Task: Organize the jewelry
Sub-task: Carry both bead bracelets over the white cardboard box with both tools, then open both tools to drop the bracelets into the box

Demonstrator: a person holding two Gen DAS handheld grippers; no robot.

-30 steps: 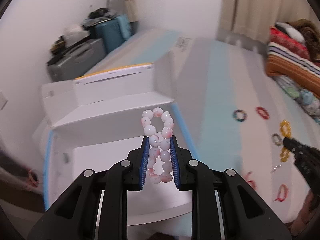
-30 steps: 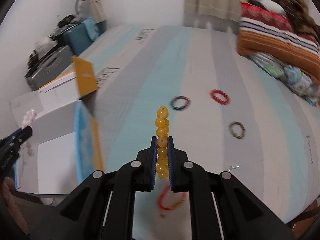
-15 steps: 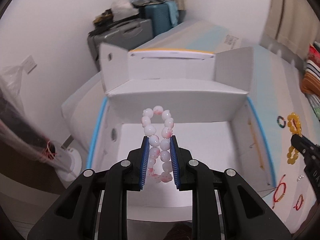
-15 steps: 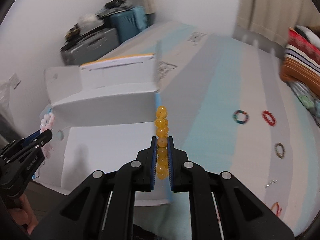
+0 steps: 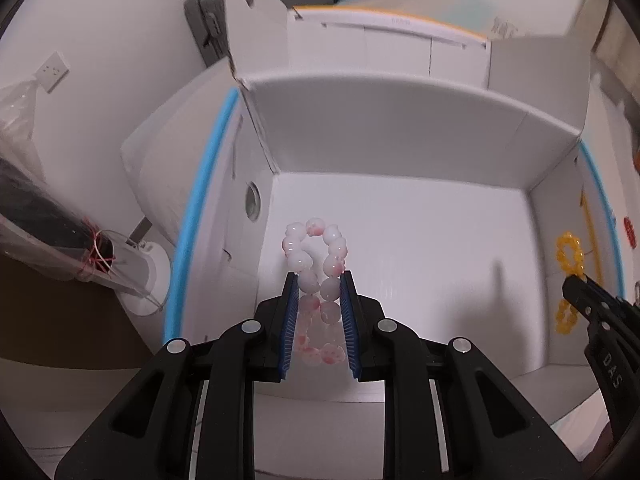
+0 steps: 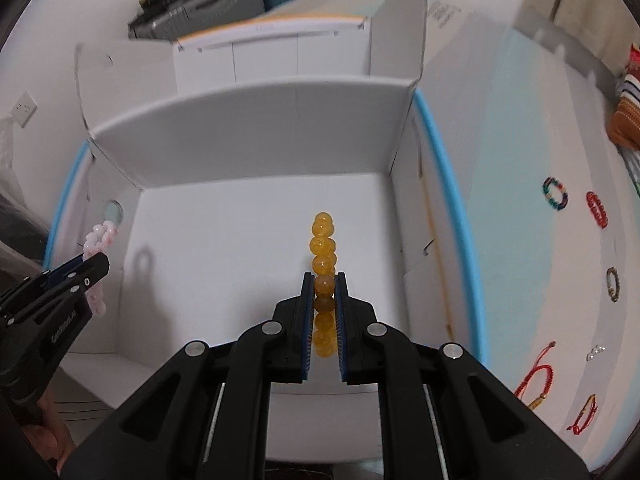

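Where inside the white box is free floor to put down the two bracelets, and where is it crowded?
The whole floor of the white box is bare, from the wall with the round hole to the blue-edged right wall. Outside, the bed to the right is more crowded: bead bracelets and red cords lie scattered there.

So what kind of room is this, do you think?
Most likely a bedroom at home: a striped bed sheet with bracelets on it, folded blankets, and suitcases stacked against the wall.
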